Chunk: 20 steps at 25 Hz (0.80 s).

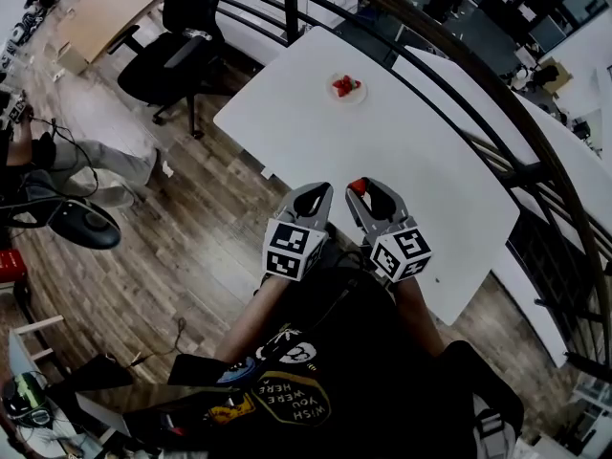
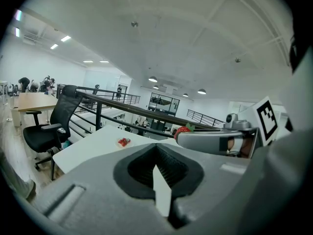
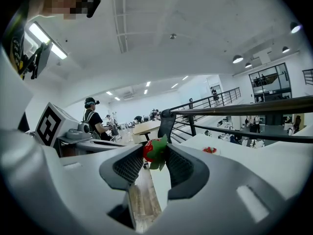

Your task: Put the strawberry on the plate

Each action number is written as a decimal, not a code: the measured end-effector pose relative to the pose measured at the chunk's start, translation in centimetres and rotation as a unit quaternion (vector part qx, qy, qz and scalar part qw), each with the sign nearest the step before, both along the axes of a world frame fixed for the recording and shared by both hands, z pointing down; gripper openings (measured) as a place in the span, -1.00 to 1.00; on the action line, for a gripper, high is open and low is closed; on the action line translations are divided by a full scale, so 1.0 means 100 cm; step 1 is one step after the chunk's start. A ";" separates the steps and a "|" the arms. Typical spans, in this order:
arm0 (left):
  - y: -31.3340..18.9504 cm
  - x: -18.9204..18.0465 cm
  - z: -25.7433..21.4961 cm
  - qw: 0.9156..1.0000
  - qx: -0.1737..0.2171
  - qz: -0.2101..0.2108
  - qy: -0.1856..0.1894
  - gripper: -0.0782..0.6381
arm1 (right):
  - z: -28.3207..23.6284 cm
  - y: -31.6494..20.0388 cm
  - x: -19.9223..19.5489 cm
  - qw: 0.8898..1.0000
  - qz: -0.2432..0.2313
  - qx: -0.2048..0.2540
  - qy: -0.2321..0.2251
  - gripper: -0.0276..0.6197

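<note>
Red strawberry (image 3: 149,149) clamped in right gripper (image 3: 155,155), left gripper (image 2: 156,148) closed and empty; carry level over table (image 1: 411,161) to far plate (image 1: 333,94), lower close, release gently.

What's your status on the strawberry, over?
Right gripper clamped on the strawberry; left gripper shut, empty. Strawberry not yet on the plate across the table. No obstacle seen between.
</note>
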State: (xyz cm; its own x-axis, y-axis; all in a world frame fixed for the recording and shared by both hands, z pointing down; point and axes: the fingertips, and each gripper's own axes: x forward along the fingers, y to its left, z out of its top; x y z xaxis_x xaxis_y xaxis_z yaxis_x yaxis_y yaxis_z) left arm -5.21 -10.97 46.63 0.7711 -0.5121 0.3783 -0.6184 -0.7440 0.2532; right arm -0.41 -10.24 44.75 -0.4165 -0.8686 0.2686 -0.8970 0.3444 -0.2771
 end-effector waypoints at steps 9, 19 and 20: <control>-0.050 0.023 -0.005 1.000 0.014 -0.011 -0.009 -0.78 | -0.007 -0.048 0.028 1.000 -0.003 0.018 -0.010 -0.46; -0.087 0.072 0.013 0.999 0.003 -0.017 -0.037 -0.78 | 0.000 -0.076 0.074 0.999 -0.006 0.018 -0.026 -0.46; -0.091 0.073 0.015 0.999 0.003 -0.018 -0.039 -0.78 | 0.002 -0.079 0.077 0.999 -0.006 0.017 -0.026 -0.46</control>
